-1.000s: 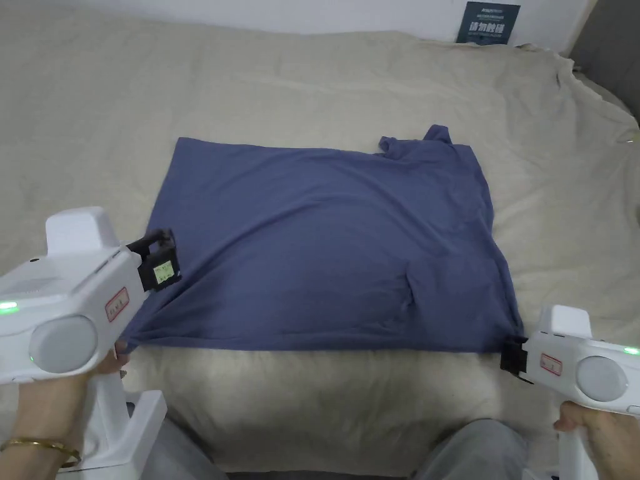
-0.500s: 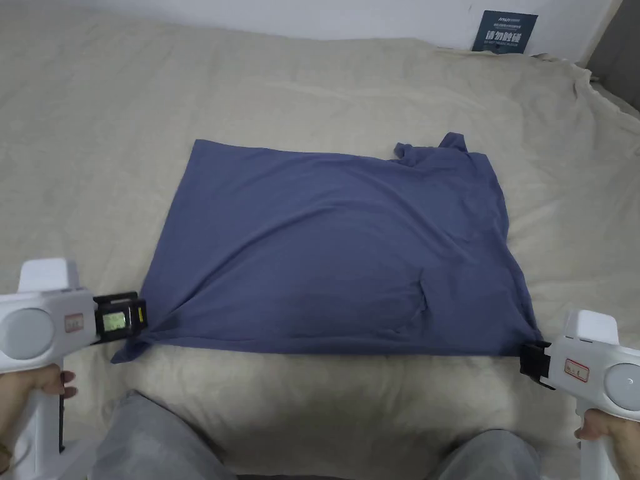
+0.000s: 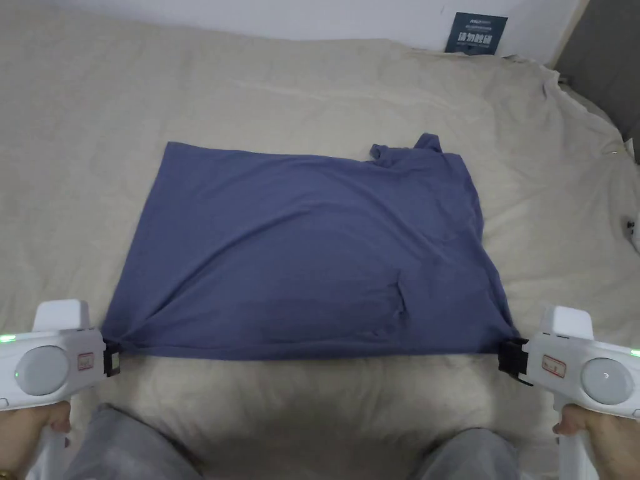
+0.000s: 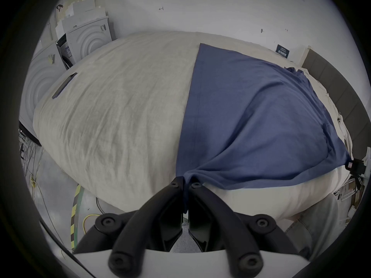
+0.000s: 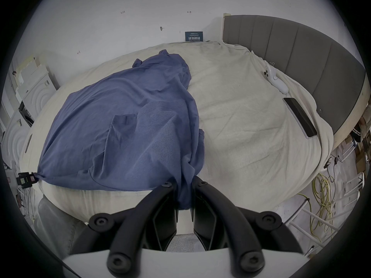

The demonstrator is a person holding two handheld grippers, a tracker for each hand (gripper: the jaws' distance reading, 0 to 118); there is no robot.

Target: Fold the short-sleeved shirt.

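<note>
Left claw [image 3: 112, 359] sits at the near-left corner of the blue short-sleeved shirt [image 3: 312, 262], jaws pinched tight on a bunch of the hem; the left gripper view shows the cloth gathered between the black fingers [image 4: 176, 186] and trailing down the gap. Grip at the very corner, probably so the whole near edge can be pulled straight and lifted as one line.

Shirt lies flat on the beige bed [image 3: 312, 94], laid sideways: hem edge to the left, collar and a rumpled sleeve at the far right. Near edge runs along the near side of the mattress, taut between both claws. Diagonal tension creases fan from each held corner, so the cloth is being stretched, not just rested. Looks already doubled over, with a sleeve outline showing through near the right; likely a half fold done, next fold not yet made.

Right claw [image 3: 514, 359] is at the near-right corner, also clamped on cloth; the right gripper view shows a thicker wad of shirt [image 5: 183, 190] squeezed between its jaws. More layers here, so slip risk seems lower than on the left.

Far right of the bed by the grey headboard [image 5: 301, 47]: a white controller [image 5: 275, 79] and a phone [image 5: 300, 115], well apart from the shirt.
</note>
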